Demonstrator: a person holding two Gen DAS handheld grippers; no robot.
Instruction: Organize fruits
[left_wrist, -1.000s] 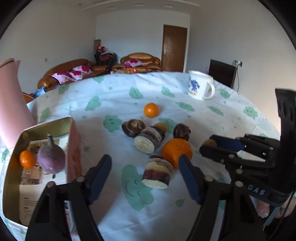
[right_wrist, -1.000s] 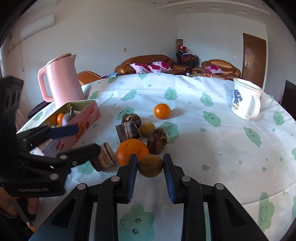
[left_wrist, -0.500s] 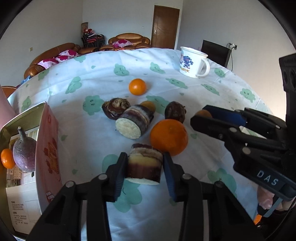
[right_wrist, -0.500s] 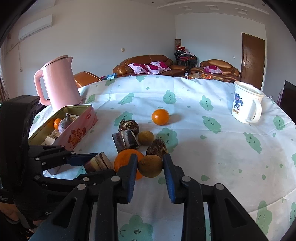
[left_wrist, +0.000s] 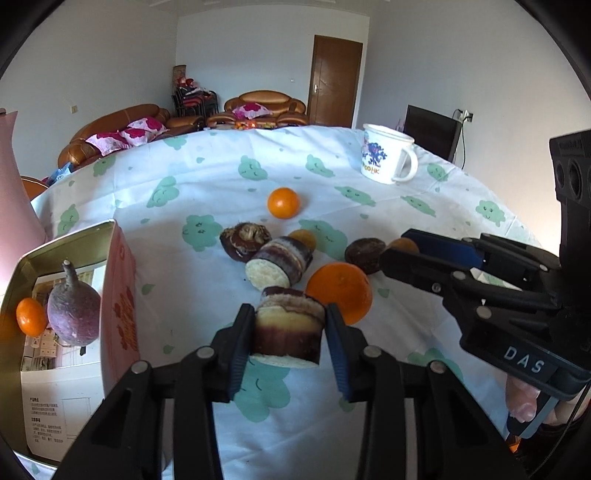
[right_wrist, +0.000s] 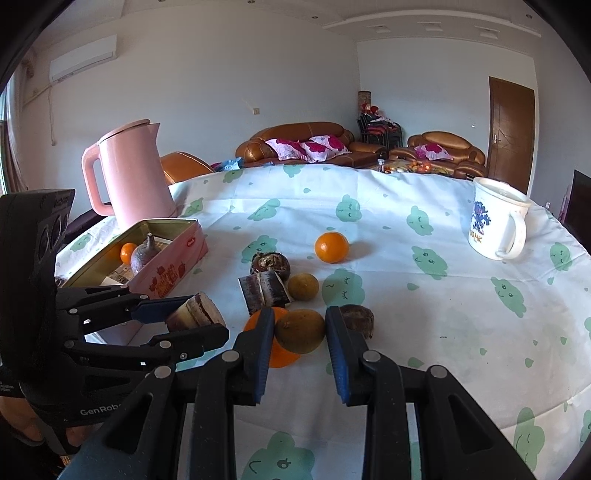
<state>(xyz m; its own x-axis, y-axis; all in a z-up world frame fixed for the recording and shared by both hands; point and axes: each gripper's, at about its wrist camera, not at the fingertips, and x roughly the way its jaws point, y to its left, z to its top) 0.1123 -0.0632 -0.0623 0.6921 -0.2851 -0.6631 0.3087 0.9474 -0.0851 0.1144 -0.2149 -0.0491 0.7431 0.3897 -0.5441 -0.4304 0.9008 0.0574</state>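
With my left gripper (left_wrist: 289, 332) clamped on the cut root piece (left_wrist: 288, 325) and my right gripper (right_wrist: 300, 332) clamped on the brown fruit (right_wrist: 300, 330), I would lift both straight up, clear of the big orange (left_wrist: 339, 291), before carrying them to the tin (left_wrist: 118, 295).

We read "DAS" in pale letters on the right gripper's (left_wrist: 400, 251) black body, seen from the left wrist. From the right wrist, "GenRob", cut off at the end, stands on the left gripper's (right_wrist: 192, 325) body. The mug (left_wrist: 386, 158) shows letters like "OO HK" under a blue figure. Print on the paper in the tin (left_wrist: 110, 288) is too small for us.
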